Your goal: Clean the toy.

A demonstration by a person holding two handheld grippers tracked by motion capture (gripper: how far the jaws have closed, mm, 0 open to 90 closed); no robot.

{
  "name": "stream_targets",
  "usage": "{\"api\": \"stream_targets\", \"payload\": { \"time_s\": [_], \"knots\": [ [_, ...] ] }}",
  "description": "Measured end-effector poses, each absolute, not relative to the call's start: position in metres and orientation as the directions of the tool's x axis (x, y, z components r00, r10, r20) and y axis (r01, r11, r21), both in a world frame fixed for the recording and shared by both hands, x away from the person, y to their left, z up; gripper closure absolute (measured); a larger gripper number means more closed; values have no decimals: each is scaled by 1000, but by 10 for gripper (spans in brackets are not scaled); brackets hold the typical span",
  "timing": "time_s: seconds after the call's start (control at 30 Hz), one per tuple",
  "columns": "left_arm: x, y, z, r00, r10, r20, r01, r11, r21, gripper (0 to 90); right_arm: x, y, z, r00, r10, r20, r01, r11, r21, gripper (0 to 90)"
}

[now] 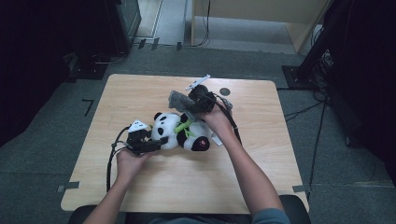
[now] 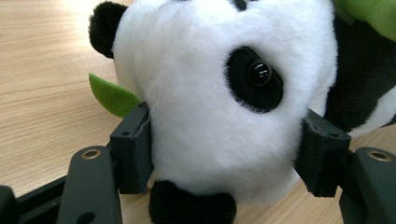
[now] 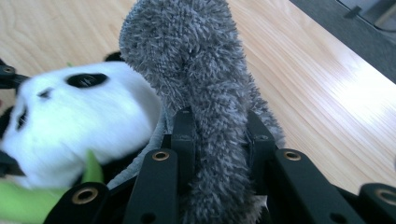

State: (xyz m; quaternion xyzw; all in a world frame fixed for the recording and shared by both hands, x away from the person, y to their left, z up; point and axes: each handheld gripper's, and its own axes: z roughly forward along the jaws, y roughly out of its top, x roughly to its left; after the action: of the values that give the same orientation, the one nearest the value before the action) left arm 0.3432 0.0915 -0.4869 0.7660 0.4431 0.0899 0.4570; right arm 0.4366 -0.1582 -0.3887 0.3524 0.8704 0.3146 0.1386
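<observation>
Left tongs (image 2: 224, 154) clamp panda (image 2: 219, 93); right tongs (image 3: 219, 135) pinch grey cloth (image 3: 205, 70)

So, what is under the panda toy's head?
The panda toy lies on the wooden table. A green felt leaf sticks out from under the head. The left hand-held gripper clamps the head, which covers the rest of the leaf.

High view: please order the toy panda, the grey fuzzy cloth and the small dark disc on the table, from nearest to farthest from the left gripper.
From the left gripper:
1. Toy panda, its head between the jaws.
2. Grey fuzzy cloth, beyond the panda, clamped by the right gripper.
3. Small dark disc, near the table's far edge.
</observation>
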Motion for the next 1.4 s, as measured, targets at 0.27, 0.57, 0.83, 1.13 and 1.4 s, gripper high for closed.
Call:
{"api": "stream_targets", "payload": {
  "time_s": [0.27, 0.57, 0.83, 1.13, 1.4],
  "knots": [
    [343, 92, -487, 596, 759, -263, 592, -193, 783, 311, 439, -190, -385, -682, 731, 15, 555, 503, 663, 721],
    [342, 93, -488, 622, 742, -250, 571, -211, 793, 284, 435, -205, -369, -665, 745, 49, 542, 437, 718, 728],
    [343, 93, -488, 624, 739, -255, 571, -209, 794, 274, 423, -221, -343, -656, 754, 42, 502, 393, 771, 728],
    [343, 93, -489, 620, 741, -258, 574, -204, 793, 278, 405, -219, -370, -678, 735, 20, 509, 450, 734, 718],
    [342, 93, -488, 620, 743, -252, 573, -210, 792, 284, 395, -233, -392, -656, 754, 38, 508, 404, 761, 714]
  ]
}}
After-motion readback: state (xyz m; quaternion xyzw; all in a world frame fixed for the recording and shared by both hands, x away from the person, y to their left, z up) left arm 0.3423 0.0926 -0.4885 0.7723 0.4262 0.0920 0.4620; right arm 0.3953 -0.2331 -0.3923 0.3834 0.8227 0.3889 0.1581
